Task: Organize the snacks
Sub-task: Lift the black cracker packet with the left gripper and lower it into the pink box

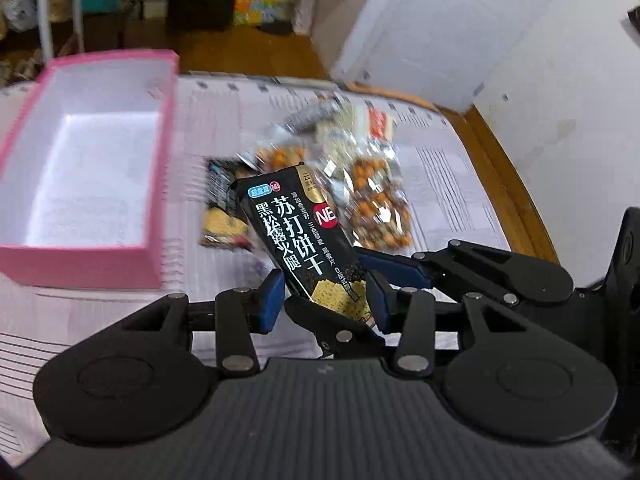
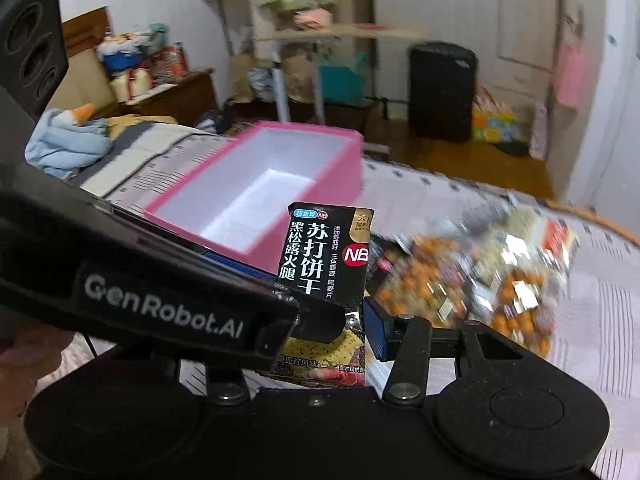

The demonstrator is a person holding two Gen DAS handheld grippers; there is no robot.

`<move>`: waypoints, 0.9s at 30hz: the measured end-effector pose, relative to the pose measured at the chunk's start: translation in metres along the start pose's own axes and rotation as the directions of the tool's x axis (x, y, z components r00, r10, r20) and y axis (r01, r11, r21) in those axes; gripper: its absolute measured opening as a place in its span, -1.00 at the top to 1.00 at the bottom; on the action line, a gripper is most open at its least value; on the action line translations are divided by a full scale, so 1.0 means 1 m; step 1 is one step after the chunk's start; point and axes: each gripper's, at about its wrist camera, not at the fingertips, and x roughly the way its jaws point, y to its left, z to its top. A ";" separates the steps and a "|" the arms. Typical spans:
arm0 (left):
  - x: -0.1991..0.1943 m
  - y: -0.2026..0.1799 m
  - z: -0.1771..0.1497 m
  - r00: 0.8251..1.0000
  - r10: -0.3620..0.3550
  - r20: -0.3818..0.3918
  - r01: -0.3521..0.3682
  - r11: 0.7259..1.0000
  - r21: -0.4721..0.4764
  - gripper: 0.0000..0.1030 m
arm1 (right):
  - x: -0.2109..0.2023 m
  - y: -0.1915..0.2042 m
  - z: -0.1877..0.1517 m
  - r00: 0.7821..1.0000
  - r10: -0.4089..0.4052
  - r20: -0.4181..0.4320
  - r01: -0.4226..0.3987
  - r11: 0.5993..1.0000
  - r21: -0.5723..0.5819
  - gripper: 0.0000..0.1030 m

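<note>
While both grippers (image 1: 324,300) (image 2: 332,332) clamp the black cracker packet (image 1: 304,232), loose snack packets (image 1: 360,184) beyond, pink box (image 1: 88,152) left.

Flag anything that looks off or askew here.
The black cracker packet hangs tilted in the air with both sets of jaws closed on its lower end. The pink box holds nothing, and the other snack packets lie heaped on the bed.

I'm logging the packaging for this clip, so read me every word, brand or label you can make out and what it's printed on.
"苏打饼干" on the black cracker packet
"黑松露火腿" on the same packet
"NB" in its red circle, and again beside "超盒算" in the blue badge
"GenRobot.AI" on the left tool's black body, in the right wrist view
Small print on the packet: partly legible only
Snack pile: too blurred to read
</note>
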 end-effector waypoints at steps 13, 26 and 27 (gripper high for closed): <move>-0.014 0.097 0.061 0.986 0.110 0.124 -0.092 0.986 -0.142 0.16 | 0.081 0.033 0.088 0.995 0.096 0.024 -0.092 0.987 -0.132 -0.04; 0.065 0.204 0.114 0.984 0.136 0.117 -0.096 0.950 -0.296 0.16 | 0.208 0.029 0.130 0.986 0.162 -0.041 -0.166 0.979 -0.121 -0.05; 0.070 0.208 0.115 0.983 0.143 0.113 -0.103 0.947 -0.303 0.16 | 0.215 0.030 0.132 0.986 0.162 -0.049 -0.167 0.977 -0.129 -0.05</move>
